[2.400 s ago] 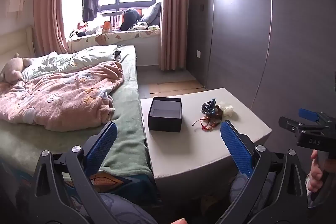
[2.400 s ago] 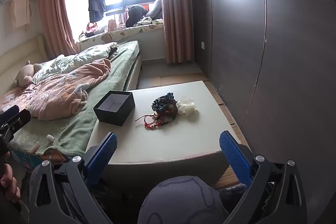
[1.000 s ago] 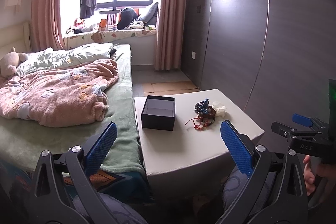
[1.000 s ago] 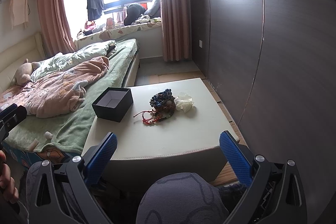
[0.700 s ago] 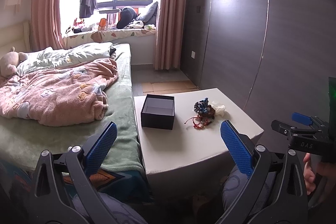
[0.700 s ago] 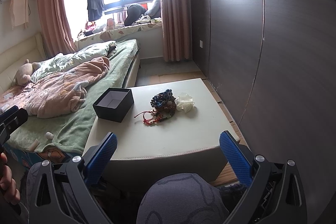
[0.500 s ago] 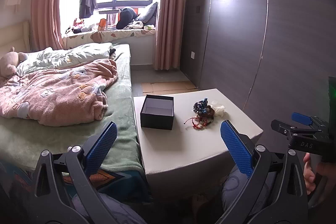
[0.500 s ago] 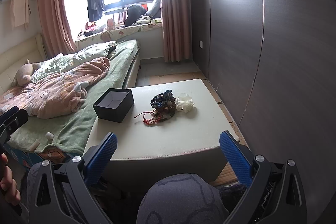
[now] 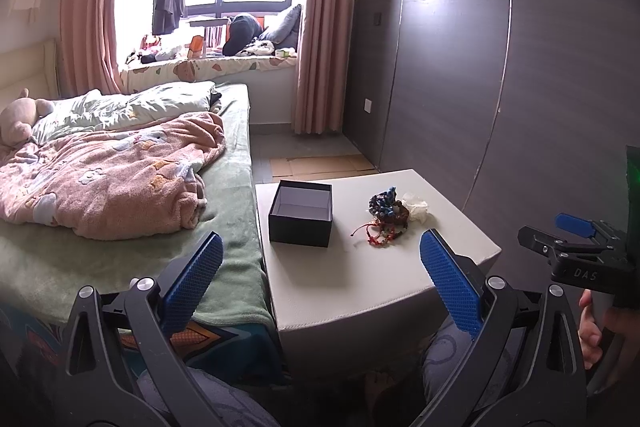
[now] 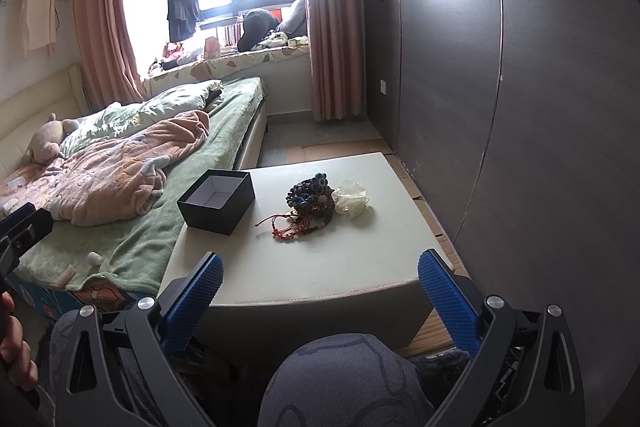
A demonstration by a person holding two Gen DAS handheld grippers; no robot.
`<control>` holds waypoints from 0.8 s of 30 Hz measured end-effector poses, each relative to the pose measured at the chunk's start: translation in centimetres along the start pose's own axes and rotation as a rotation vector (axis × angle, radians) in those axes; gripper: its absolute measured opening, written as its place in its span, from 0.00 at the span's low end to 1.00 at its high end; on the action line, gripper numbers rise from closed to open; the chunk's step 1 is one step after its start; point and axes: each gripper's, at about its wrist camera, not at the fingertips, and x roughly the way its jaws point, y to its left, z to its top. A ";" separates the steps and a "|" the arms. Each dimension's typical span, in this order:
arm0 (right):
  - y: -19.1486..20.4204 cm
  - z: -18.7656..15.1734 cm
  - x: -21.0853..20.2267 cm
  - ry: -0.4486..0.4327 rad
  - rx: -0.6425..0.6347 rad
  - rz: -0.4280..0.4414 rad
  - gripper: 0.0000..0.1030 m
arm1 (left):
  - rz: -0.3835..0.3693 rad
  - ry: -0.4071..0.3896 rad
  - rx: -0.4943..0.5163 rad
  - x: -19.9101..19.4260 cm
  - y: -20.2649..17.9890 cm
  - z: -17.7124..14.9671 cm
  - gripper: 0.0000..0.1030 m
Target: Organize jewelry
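Observation:
An open black box (image 9: 301,214) with a pale inside stands on a low white table (image 9: 360,287). To its right lies a pile of jewelry (image 9: 386,207): dark blue and brown bead strands, red cord bracelets (image 9: 374,233) at the near side, and a small clear pouch (image 9: 415,207). The box (image 10: 218,201), the pile (image 10: 310,201) and the pouch (image 10: 352,202) also show in the right wrist view. My left gripper (image 9: 320,275) is open and empty, short of the table's near edge. My right gripper (image 10: 320,285) is open and empty, above my knee (image 10: 344,379).
A bed (image 9: 120,187) with a pink blanket and green sheet touches the table's left side. A dark panelled wall (image 9: 520,107) runs close along the right. The right gripper's body (image 9: 580,259) shows at the left view's right edge. The table (image 10: 320,267) has bare surface in front of the jewelry.
Both grippers have stayed open and empty. The left view has drifted slightly, so the table and box sit a little further left and lower than before.

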 end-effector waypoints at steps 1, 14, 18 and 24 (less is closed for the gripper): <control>-0.1 0.0 0.0 0.000 0.003 0.003 0.93 | 0.001 0.001 -0.001 0.0 0.0 0.0 0.96; -0.2 0.1 0.3 0.003 0.004 0.024 0.93 | -0.004 0.006 0.007 0.4 -0.2 0.1 0.96; -0.6 0.3 1.2 0.016 0.021 0.041 0.93 | -0.017 0.013 0.006 1.0 -0.4 0.5 0.96; -1.5 0.8 3.3 0.043 0.041 0.056 0.93 | -0.048 0.039 0.006 3.6 -0.8 1.2 0.96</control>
